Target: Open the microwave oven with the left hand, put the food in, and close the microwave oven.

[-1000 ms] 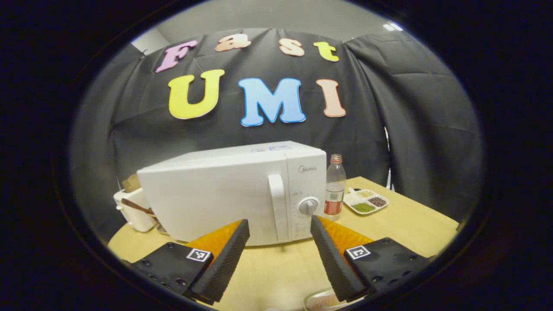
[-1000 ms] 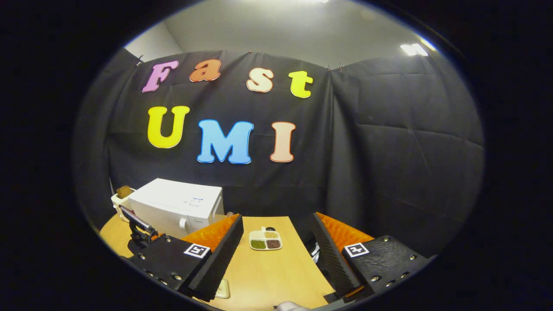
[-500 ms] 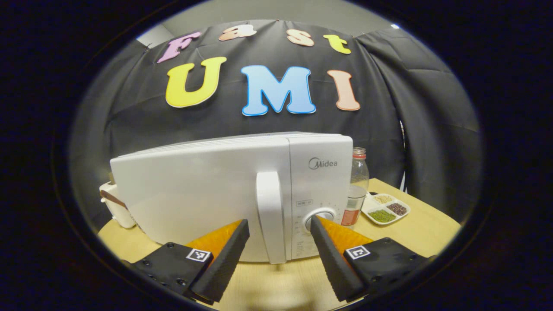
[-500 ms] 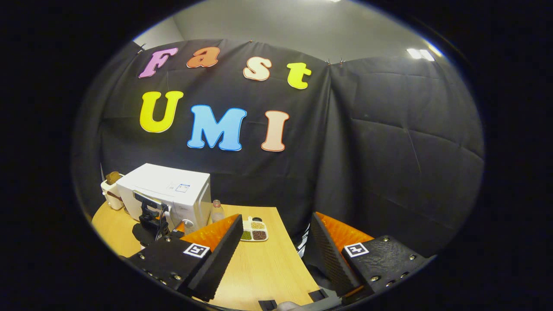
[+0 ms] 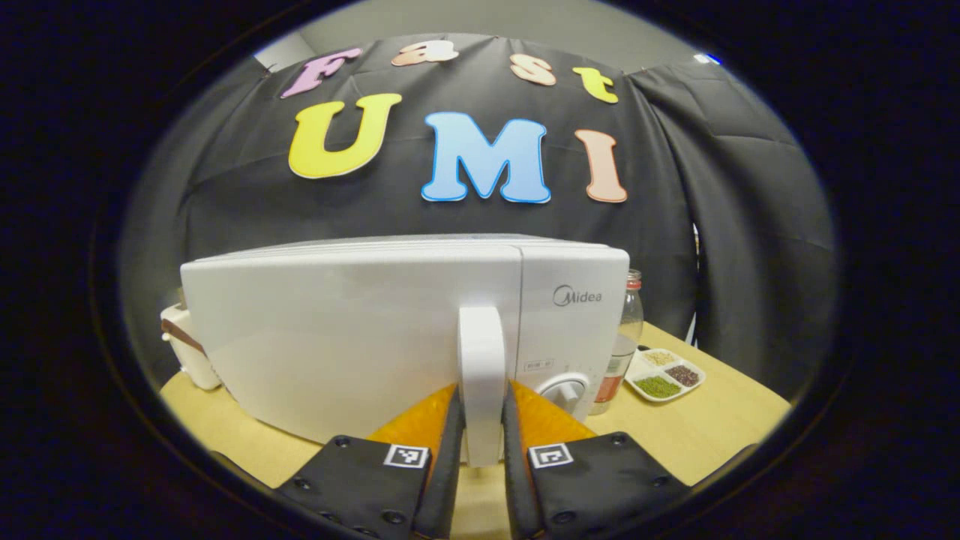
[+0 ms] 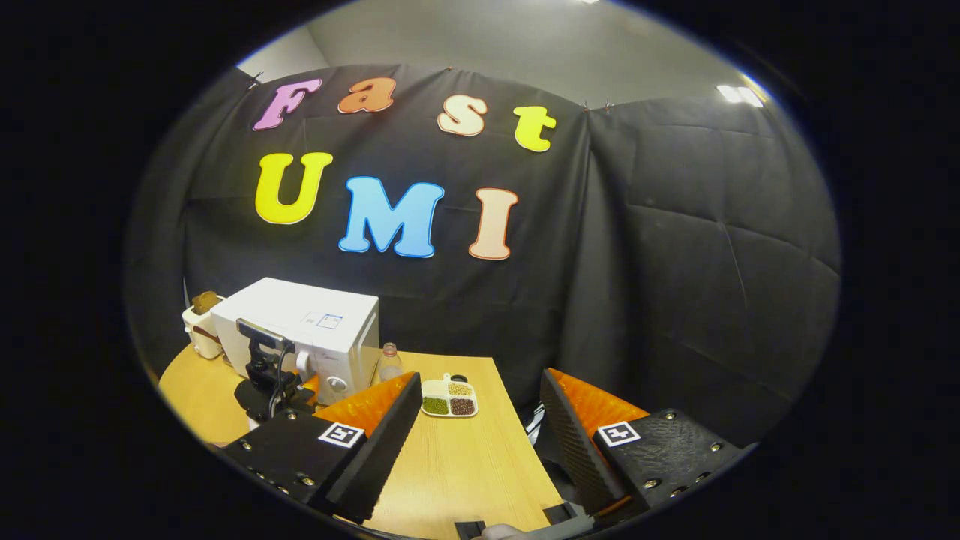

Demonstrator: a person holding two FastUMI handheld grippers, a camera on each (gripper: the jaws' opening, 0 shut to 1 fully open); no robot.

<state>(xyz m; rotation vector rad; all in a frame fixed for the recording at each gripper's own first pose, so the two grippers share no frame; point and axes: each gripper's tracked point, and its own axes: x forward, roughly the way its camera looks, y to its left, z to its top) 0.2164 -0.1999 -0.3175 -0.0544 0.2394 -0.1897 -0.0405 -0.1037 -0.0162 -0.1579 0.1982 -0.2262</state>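
A white microwave oven (image 5: 337, 330) stands on the wooden table with its door closed. Its upright white door handle (image 5: 481, 367) sits between the two fingers of my left gripper (image 5: 480, 439), which is shut on the handle's lower part. In the right gripper view the microwave oven (image 6: 315, 330) is far off at the left, and the left gripper (image 6: 304, 390) with its dark camera mount is pressed against its front. My right gripper (image 6: 480, 435) hangs open over the table (image 6: 465, 465) with nothing between its fingers.
A clear bottle (image 5: 622, 345) stands right of the microwave, and a white divided dish of grains (image 5: 664, 373) lies beyond it. A white toaster (image 5: 187, 352) sits behind the microwave's left end. The table's right edge (image 6: 517, 420) drops off near the black cloth wall.
My left gripper moved in to the microwave and its fingers went from wide open to shut on the door handle. The right gripper stayed open and barely shifted.
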